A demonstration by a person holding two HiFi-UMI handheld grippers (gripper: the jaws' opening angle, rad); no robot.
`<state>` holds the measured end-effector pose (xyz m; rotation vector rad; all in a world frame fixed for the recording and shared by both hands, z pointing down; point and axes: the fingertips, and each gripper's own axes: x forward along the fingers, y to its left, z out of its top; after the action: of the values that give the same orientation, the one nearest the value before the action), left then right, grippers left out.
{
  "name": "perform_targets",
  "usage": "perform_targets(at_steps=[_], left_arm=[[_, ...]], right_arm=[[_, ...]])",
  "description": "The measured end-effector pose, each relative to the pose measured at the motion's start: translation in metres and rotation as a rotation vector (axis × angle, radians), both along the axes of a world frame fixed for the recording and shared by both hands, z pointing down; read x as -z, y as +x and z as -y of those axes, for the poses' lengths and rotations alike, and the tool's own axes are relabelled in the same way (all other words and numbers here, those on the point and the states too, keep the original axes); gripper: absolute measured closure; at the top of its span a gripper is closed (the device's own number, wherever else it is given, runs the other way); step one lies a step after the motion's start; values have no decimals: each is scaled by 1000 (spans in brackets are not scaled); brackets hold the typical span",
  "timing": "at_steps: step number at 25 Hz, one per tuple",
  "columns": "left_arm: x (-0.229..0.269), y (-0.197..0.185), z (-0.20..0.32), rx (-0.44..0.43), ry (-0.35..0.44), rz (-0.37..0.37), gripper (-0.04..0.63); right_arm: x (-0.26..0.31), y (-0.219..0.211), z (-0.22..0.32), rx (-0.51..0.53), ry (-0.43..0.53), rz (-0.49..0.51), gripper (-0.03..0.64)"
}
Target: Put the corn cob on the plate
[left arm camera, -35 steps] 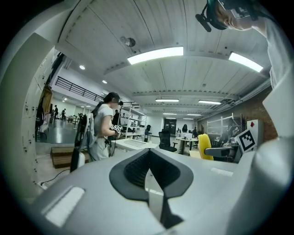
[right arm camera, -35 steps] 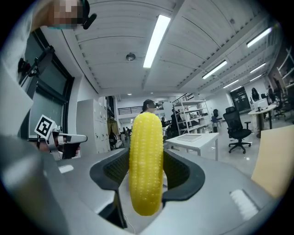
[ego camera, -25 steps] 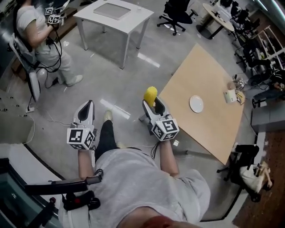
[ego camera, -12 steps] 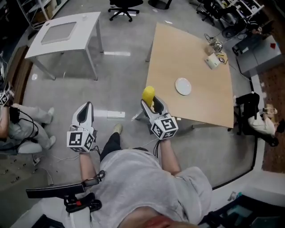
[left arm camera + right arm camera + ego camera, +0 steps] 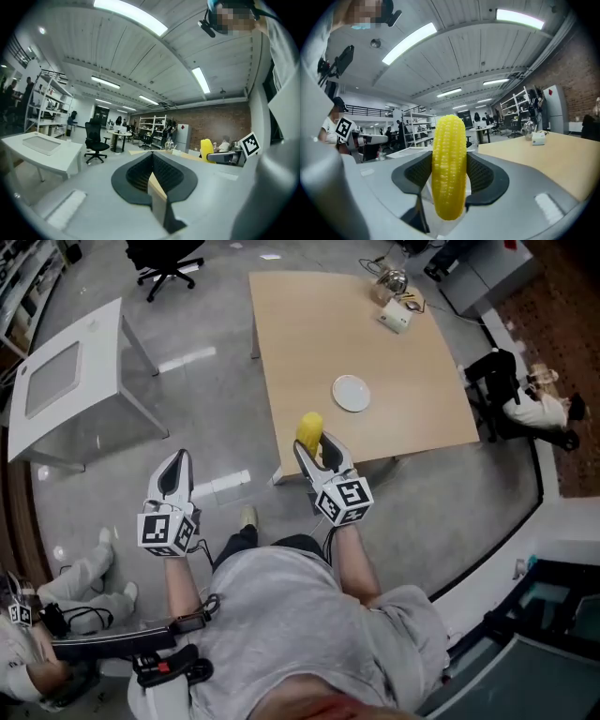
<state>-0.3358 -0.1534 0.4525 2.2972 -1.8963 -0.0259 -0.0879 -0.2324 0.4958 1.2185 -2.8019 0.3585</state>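
My right gripper point(image 5: 317, 450) is clenched on the corn cob point(image 5: 449, 166), which stands upright between the 2 jaws with its tip rising above them. In the head view the cob hangs over the near edge of the wooden table point(image 5: 300, 334), close to its near left corner. The white plate point(image 5: 352, 393) lies bare on that table, nearer the near edge than the far one and well apart from the cob. My left gripper point(image 5: 175, 472) is off the table over the floor, jaws pressed together on nothing.
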Motion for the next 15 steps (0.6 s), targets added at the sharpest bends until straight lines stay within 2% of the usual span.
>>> perform_targets(at_steps=[10, 15], left_arm=[[-5, 30, 88, -269, 14, 0, 575], [-7, 62, 109, -373, 25, -3, 575]], right_arm=[[-6, 46, 26, -285, 19, -15, 383], [-11, 80, 22, -411, 15, -31, 383]])
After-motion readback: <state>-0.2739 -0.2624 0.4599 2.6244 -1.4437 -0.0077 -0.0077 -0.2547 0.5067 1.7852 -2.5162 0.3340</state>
